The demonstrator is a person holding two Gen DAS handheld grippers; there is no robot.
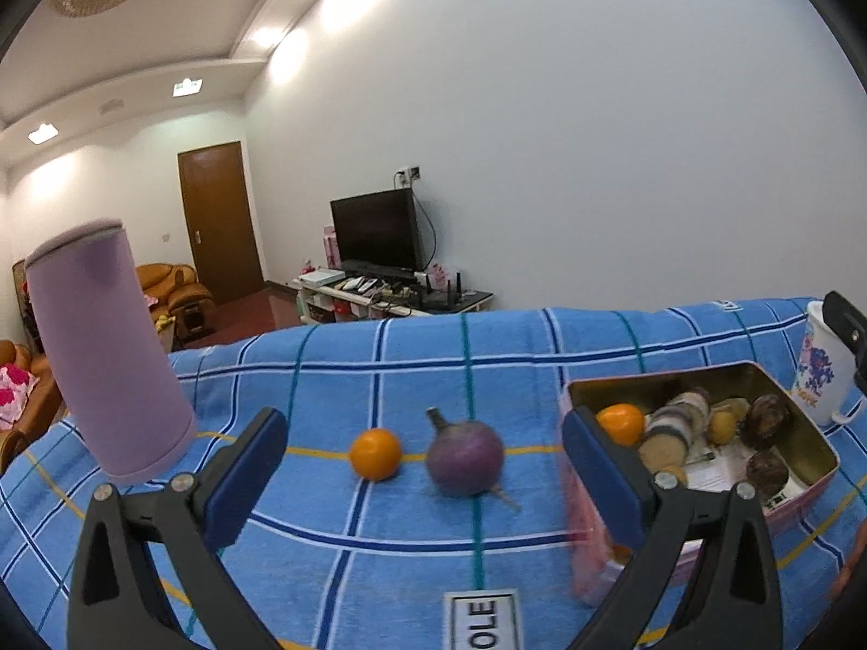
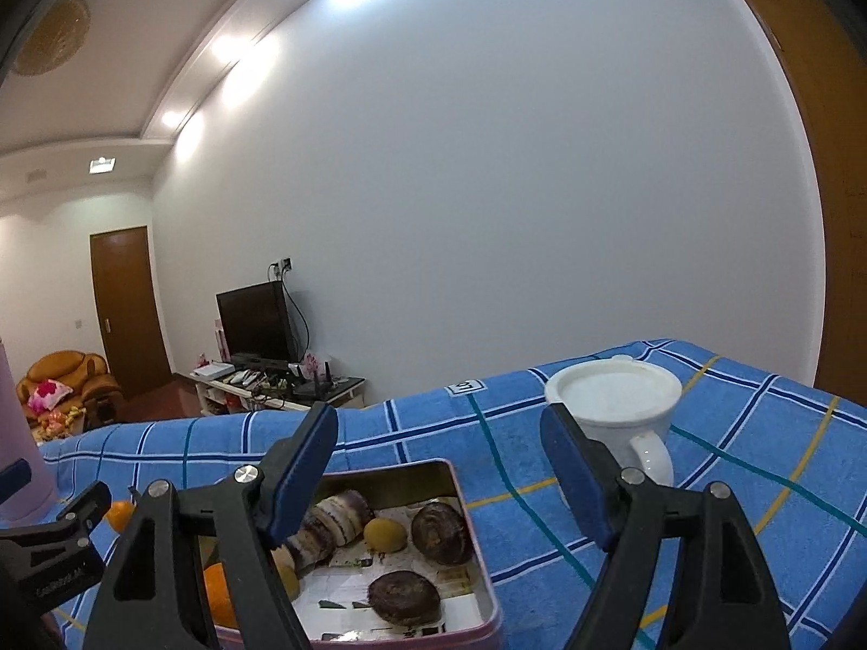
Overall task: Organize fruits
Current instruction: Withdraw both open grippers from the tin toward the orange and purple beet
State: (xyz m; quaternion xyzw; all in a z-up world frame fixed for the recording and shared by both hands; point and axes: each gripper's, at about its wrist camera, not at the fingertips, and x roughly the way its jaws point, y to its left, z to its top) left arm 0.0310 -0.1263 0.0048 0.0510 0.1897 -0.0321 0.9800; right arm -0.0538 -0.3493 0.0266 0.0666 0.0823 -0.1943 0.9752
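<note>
Orange beside purple fruit; tin holds others

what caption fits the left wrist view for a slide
Open left claw faces an orange and a purple turnip on blue plaid cloth, beside the tin.

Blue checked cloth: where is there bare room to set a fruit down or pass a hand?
Free: the cloth behind the orange and purple fruit, and between the purple bottle and that orange. Also right of the tin, below the white mug. Crowded: the tin's left half.
</note>
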